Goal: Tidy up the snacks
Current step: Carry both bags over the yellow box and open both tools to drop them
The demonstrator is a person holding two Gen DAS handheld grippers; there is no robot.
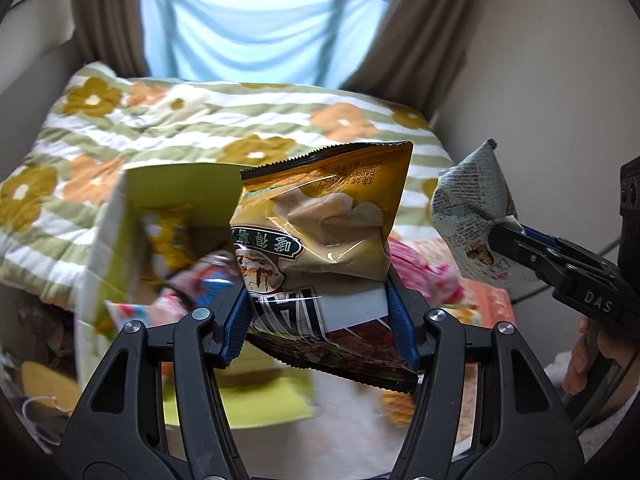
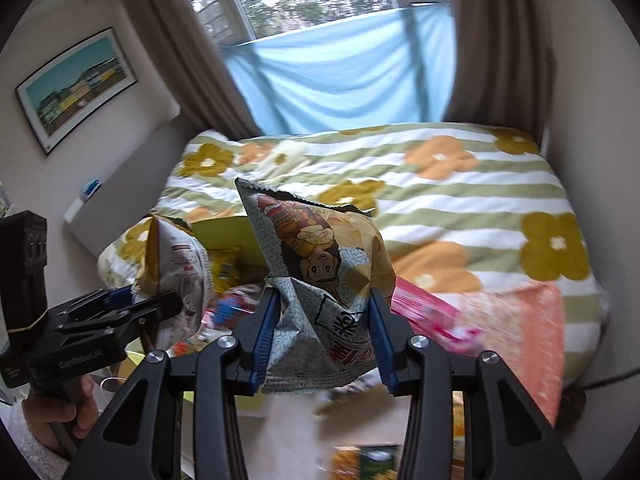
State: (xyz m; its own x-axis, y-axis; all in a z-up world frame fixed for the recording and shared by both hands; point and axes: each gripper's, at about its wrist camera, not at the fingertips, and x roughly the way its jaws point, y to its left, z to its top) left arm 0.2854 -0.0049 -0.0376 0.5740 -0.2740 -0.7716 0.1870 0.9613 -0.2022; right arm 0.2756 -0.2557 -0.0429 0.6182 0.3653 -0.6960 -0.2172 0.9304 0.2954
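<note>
My left gripper [image 1: 320,316] is clamped on a golden chip bag [image 1: 320,232]; my right gripper [image 2: 322,332] squeezes a grey speckled snack bag [image 2: 320,264]. A yellow-green box [image 1: 120,232] sits beyond my left gripper, to its left, before the bed [image 2: 460,200].

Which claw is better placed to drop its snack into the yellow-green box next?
Probably left: the left claw holds the golden chip bag right beside the box; the right claw's grey bag sits farther off.
</note>
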